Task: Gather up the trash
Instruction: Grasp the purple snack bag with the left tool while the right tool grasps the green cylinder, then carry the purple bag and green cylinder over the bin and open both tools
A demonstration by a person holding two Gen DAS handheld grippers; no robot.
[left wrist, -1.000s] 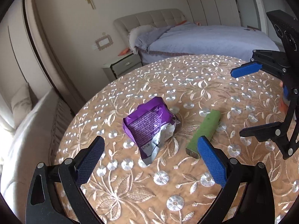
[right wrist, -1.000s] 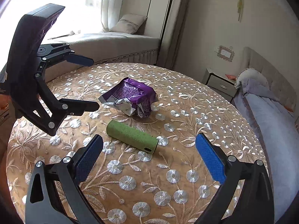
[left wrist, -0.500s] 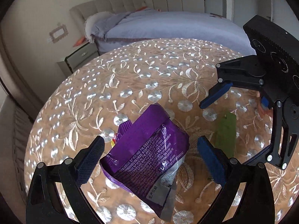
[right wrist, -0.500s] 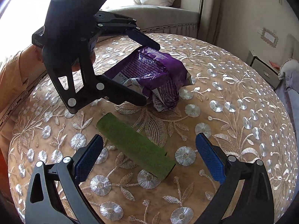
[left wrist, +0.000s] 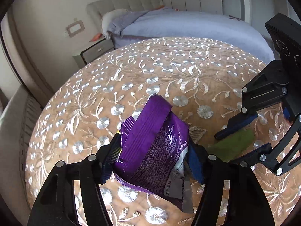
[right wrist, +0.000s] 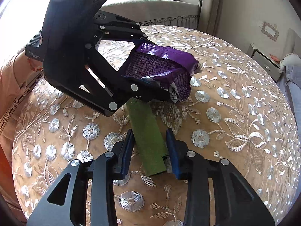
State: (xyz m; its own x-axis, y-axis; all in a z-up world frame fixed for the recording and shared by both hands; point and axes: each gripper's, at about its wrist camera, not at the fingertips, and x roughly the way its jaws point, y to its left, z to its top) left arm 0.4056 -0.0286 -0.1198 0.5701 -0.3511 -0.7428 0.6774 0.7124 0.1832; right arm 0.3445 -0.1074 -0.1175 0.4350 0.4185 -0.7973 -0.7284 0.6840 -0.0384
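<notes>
A crumpled purple snack wrapper [left wrist: 156, 146] lies on the round embroidered table [left wrist: 131, 79]. My left gripper [left wrist: 152, 156] is shut on the wrapper, its fingers pressing both sides. The wrapper also shows in the right wrist view [right wrist: 161, 67], held by the left gripper [right wrist: 148, 75]. A flat green wrapper [right wrist: 148, 135] lies on the table beside it. My right gripper [right wrist: 150, 150] is closed around the green wrapper's near end, its blue pads against both long edges. The green wrapper [left wrist: 231, 146] and the right gripper [left wrist: 244, 137] show at the right of the left wrist view.
A bed [left wrist: 188, 24] with a grey-blue cover stands beyond the table, with a nightstand [left wrist: 94, 50] beside it. A cushioned window seat [right wrist: 154, 7] runs behind the table in the right wrist view. The person's sleeve [right wrist: 9, 79] is at the left edge.
Both grippers moved down and forward onto the trash and closed: the left on the purple wrapper, the right on the green wrapper. Both were open a second ago.
</notes>
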